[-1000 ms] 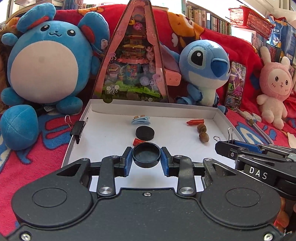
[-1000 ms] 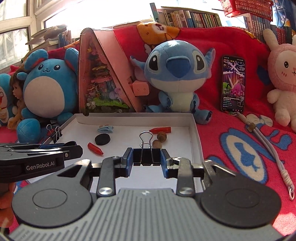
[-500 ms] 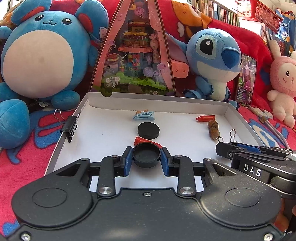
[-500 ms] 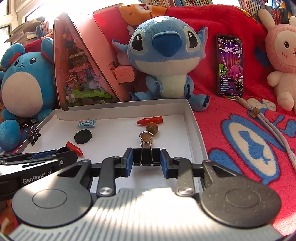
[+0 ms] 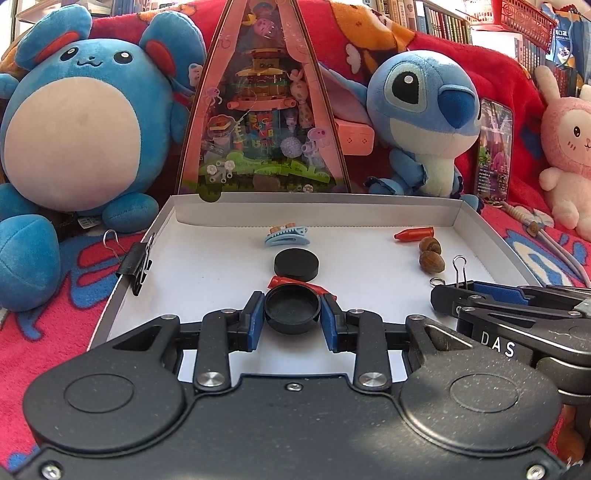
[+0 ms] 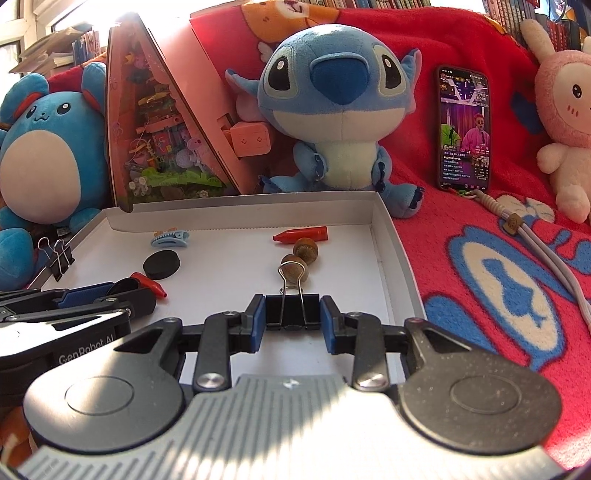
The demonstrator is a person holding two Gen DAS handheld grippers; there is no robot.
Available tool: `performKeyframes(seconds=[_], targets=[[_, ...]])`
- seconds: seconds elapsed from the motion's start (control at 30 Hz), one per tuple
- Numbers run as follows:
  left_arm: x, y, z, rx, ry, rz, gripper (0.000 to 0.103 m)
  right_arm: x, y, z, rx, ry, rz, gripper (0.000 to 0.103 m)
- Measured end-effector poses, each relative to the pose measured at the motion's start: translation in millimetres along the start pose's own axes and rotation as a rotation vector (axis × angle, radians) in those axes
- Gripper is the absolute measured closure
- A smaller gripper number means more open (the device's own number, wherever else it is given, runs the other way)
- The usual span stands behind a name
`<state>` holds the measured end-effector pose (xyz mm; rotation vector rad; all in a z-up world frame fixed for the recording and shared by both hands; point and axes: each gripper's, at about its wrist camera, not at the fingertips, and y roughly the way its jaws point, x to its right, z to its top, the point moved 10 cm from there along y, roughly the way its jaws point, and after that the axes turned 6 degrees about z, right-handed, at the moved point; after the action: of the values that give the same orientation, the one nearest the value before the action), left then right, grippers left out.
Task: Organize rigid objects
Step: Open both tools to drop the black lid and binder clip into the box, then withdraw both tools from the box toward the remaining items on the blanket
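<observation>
Between my left gripper's (image 5: 292,317) blue pads sat a round black cap (image 5: 292,310), pinched from both sides. My right gripper (image 6: 293,318) was clamped on a black binder clip (image 6: 292,312), its wire handles pointing ahead.

Both tools hovered over the near part of a shallow white cardboard tray (image 5: 207,258). Just ahead of the left gripper lay a red crayon piece (image 5: 277,281) and a black disc (image 5: 296,263), then a pale blue hair clip (image 5: 286,237). Ahead of the right gripper sat 2 acorns (image 6: 300,254) and a second red crayon (image 6: 301,234) near the far wall. Another binder clip (image 5: 135,263) gripped the tray's left rim.

The tray rested on a red patterned blanket (image 6: 480,266). Beyond it stood a round blue plush (image 5: 79,129), a pink triangular toy box (image 5: 264,122), a blue alien plush (image 6: 341,122), a lit phone (image 6: 464,127) and a pink bunny plush (image 6: 565,122), with bookshelves (image 5: 436,18) behind.
</observation>
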<state>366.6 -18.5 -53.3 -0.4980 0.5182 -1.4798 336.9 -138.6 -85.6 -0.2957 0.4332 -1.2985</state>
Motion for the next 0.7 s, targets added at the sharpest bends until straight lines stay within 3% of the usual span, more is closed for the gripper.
performKeyframes(seconds=[0.1, 0.17, 0.27, 0.7], targets=[[1, -4, -1, -0.003, -0.004, -0.004, 0.072, -1, -2, 0, 0.0, 0.011, 0.005, 0.059], [1, -8, -1, -0.004, -0.006, -0.007, 0.071, -1, -5, 1, 0.002, 0.016, 0.009, 0.048], [3, -17, -3, 0.002, -0.001, -0.01, 0.062, -4, -12, 1, 0.012, -0.003, 0.012, 0.047], [-1, -72, -16, 0.039, 0.048, -0.035, 0.052, -16, -66, -3, 0.075, -0.101, 0.035, 0.03]])
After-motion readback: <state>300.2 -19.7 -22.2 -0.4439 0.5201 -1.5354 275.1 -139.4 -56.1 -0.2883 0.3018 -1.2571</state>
